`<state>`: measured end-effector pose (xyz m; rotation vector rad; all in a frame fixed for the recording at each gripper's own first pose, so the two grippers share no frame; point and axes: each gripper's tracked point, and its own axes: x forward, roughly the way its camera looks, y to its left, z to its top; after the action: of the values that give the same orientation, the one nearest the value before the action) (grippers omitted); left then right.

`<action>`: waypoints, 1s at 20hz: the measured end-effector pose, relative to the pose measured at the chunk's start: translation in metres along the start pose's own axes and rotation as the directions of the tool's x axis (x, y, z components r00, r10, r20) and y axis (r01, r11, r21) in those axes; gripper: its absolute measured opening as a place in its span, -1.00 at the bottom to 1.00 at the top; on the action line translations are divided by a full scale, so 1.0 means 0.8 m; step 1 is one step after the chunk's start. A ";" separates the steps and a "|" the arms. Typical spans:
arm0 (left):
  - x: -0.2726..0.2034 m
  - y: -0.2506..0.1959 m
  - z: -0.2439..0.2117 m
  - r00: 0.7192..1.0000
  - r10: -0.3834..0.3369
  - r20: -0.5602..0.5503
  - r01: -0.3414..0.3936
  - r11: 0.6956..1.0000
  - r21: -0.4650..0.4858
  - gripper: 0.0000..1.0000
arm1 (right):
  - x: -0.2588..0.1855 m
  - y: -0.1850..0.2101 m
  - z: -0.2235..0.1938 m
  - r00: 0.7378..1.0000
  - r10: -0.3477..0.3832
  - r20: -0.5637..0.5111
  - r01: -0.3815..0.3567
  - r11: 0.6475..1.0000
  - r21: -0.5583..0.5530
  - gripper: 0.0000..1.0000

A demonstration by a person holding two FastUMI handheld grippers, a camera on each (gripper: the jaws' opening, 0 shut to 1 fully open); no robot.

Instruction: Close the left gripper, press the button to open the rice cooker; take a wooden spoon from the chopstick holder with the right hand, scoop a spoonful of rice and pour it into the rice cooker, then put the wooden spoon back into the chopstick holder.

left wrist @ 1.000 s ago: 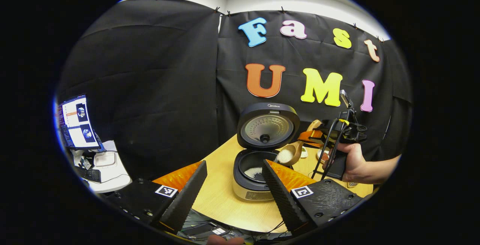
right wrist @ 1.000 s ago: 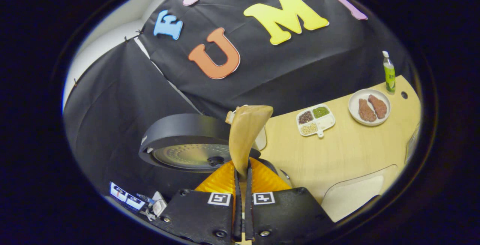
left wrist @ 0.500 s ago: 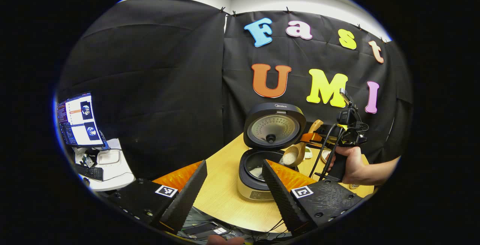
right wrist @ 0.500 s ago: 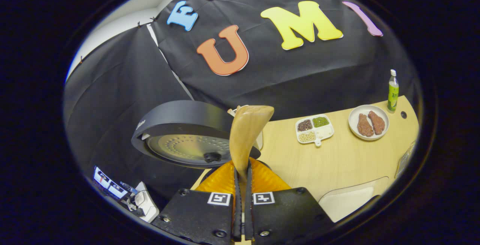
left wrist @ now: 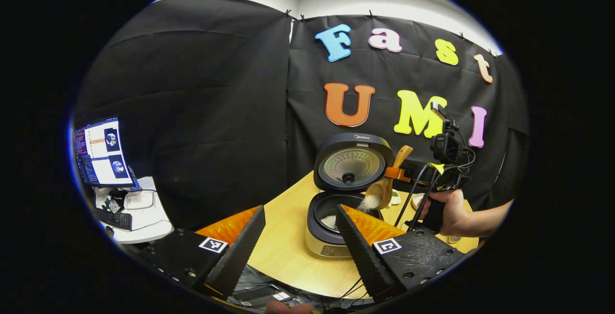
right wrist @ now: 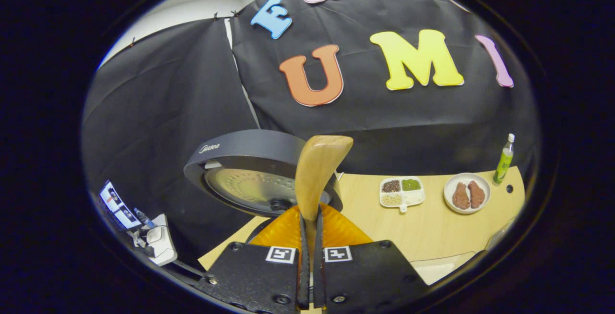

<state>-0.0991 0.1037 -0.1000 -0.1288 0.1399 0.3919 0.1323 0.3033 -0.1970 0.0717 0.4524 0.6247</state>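
- Left gripper (left wrist: 300, 237): two long wedge-shaped fingers (left wrist: 240, 249) with ribbed inner faces, mounted on flat dark carriages.
- Each carriage bears a square black-and-white marker and round screw heads.
- Right gripper (right wrist: 310, 237): two dark carriages, each with a square marker and screws along the lower edge.
- Right gripper seen from the left gripper view (left wrist: 444, 160): pistol-style handle, boxy camera on top, looping black cables, small yellow tag.
- Hand (left wrist: 451, 208): bare forearm, no sleeve visible.
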 end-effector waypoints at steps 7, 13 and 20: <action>-0.003 0.002 0.004 1.000 0.002 0.005 -0.002 1.000 -0.005 0.89 | 0.000 0.027 0.013 0.999 0.022 0.047 -0.012 0.978 -0.209 -0.83; -0.008 0.007 0.006 1.000 -0.002 0.005 0.002 1.000 -0.006 0.89 | -0.006 0.055 0.028 0.992 0.064 0.110 -0.014 0.914 -0.406 -0.83; -0.011 0.012 0.007 1.000 -0.002 0.009 0.002 1.000 -0.016 0.90 | -0.020 0.091 0.040 0.972 0.150 0.182 0.003 0.765 -0.643 -0.84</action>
<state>-0.1105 0.1100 -0.0937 -0.1428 0.1276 0.3914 0.0947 0.3554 -0.1477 -0.4979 -0.0058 0.8140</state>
